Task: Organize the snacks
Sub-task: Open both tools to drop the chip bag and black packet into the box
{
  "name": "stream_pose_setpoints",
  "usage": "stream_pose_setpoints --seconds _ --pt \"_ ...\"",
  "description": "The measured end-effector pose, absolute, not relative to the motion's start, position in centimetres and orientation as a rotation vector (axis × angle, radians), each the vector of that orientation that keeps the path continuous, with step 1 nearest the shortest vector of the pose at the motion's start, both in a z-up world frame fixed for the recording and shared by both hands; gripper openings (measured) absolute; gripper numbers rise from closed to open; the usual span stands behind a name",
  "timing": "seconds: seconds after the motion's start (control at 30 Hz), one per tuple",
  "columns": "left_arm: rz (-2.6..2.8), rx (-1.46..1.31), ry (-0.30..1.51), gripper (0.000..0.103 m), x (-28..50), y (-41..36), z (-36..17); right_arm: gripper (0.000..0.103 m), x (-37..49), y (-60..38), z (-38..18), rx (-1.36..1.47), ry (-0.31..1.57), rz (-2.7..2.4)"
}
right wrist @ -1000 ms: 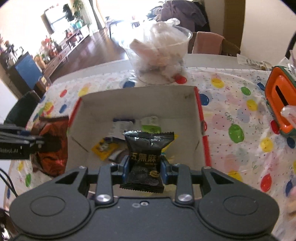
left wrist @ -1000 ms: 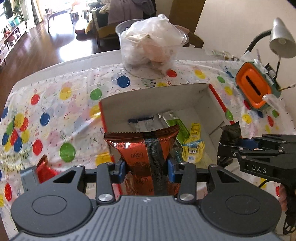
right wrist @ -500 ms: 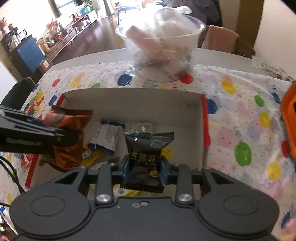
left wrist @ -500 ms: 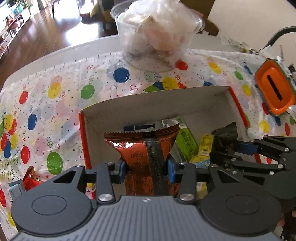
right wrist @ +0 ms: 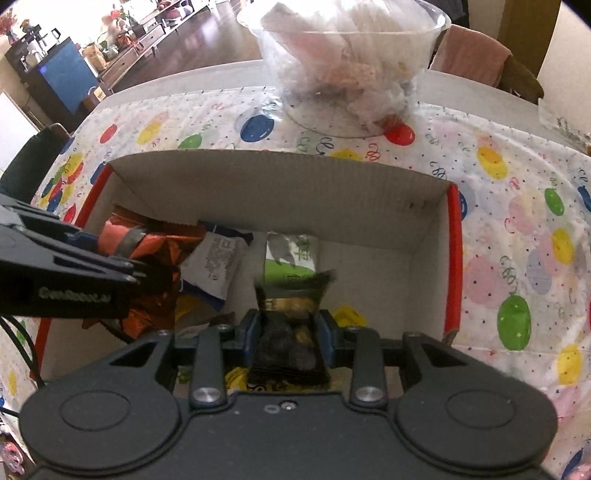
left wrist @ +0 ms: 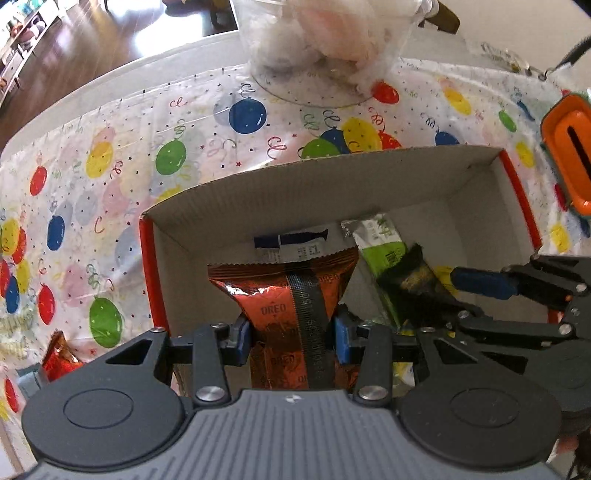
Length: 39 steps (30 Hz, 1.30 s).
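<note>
Left tongs (left wrist: 292, 338) clenching Oreo pack (left wrist: 291, 295), right tongs (right wrist: 289, 338) clenching black sachet (right wrist: 291, 332) over box (right wrist: 280, 188); both light, crinkly, pinched mid-body.

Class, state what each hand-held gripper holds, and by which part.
Left hand-held gripper: orange foil Oreo packet, pinched at its middle. Right hand-held gripper: black snack packet, also mid-body.

Home living room, balloon-print tablecloth (left wrist: 110, 155), wooden floor (left wrist: 74, 40), sideboard with plants (right wrist: 122, 26)
</note>
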<state>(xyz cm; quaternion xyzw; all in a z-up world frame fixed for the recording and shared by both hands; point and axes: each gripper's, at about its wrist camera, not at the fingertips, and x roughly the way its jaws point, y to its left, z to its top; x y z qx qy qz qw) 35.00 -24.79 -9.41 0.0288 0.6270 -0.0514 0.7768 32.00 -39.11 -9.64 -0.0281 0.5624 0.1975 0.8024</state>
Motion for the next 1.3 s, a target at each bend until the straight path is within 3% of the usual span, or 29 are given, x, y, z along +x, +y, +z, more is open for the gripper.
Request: stream_pose_setpoints --seconds 0.4,0.57,0.7,0.9,1.0,1.3 --pt "-0.126 0.063 1.344 0.043 34.5 -25.0 -9.2 0.038 31.5 -39.4 -9.0 -0.052 1.183 0.419" --pt "-0.149 0.052 1.296 0.048 33.5 -24.9 -8.0 0.043 30.6 -39.6 -8.2 -0.052 1.159 0.428" --pt "-0.161 0.063 1.241 0.049 32.4 -25.2 -6.9 0.052 29.8 -39.7 -7.3 -0.05 1.132 0.425" --pt "-0.176 0.047 1.181 0.056 30.9 -25.0 -5.4 0.054 28.5 -40.2 -6.2 -0.039 1.112 0.432" --pt "-0.179 0.032 1.156 0.059 30.0 -24.5 -4.5 0.066 27.7 -40.3 -5.3 -0.031 1.088 0.438" --pt "-0.186 0.009 1.032 0.07 26.4 -22.2 -1.8 0.08 25.5 -39.8 -2.4 -0.016 1.011 0.485"
